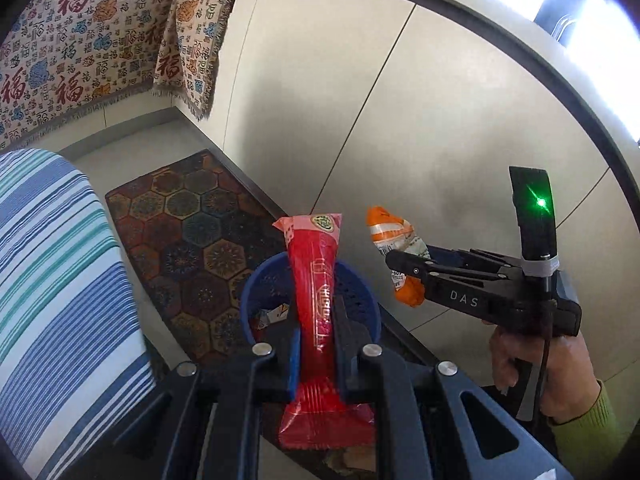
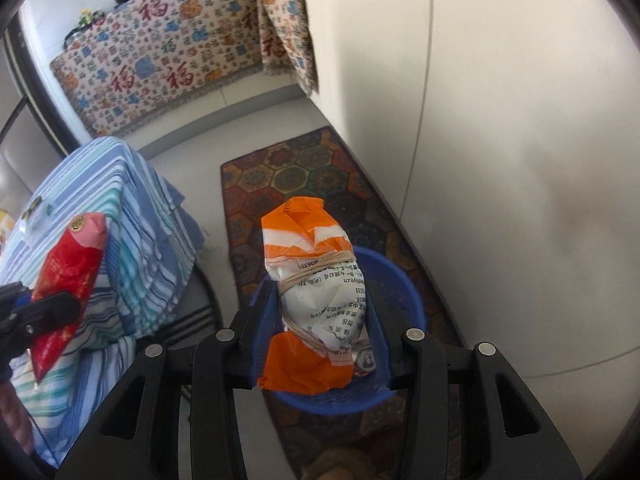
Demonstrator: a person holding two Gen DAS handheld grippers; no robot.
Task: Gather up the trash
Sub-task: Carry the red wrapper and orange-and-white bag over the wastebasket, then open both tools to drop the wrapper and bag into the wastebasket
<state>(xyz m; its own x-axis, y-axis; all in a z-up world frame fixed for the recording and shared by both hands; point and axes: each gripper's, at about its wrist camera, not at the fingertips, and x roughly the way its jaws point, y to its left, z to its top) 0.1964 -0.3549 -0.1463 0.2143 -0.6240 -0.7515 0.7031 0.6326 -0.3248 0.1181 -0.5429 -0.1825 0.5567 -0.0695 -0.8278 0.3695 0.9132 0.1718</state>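
My left gripper is shut on a long red snack wrapper and holds it above a blue plastic basket on the floor. My right gripper is shut on an orange and white crumpled packet bound with rubber bands, held over the same blue basket. In the left wrist view the right gripper shows at the right with the orange packet. In the right wrist view the left gripper shows at the left edge with the red wrapper.
A patterned hexagon rug lies under the basket beside a white wall. A blue striped cloth covers a table at the left. A cloth with red characters covers furniture at the back. Some scraps lie in the basket.
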